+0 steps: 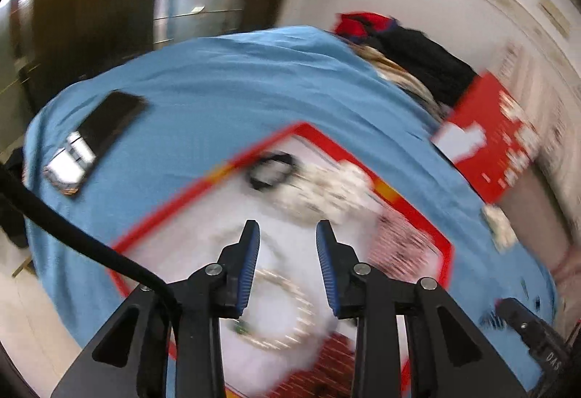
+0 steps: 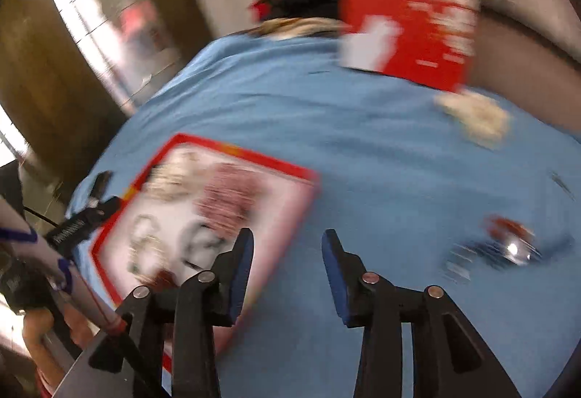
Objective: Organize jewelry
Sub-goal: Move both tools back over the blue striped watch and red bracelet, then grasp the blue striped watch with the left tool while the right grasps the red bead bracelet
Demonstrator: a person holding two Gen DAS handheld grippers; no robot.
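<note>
A white board with a red rim (image 1: 316, 131) lies on the blue cloth (image 1: 218, 78). On it are a black bracelet (image 1: 270, 171), a heap of white beads (image 1: 326, 191) and a pale beaded bracelet (image 1: 279, 311). My left gripper (image 1: 287, 229) hovers open over the board, above the beaded bracelet, with nothing between its blue pads. My right gripper (image 2: 287, 236) is open and empty at the board's (image 2: 254, 156) right edge. On the cloth to its right lie a red and silver piece (image 2: 508, 238) and a cream bead heap (image 2: 472, 118). Both views are blurred.
A dark phone (image 1: 109, 122) and a small silver item (image 1: 69, 162) lie at the cloth's left. A red box (image 2: 410, 20) and dark clothing (image 1: 417, 60) sit at the back by the wall. A person's hand (image 2: 36, 325) shows at lower left.
</note>
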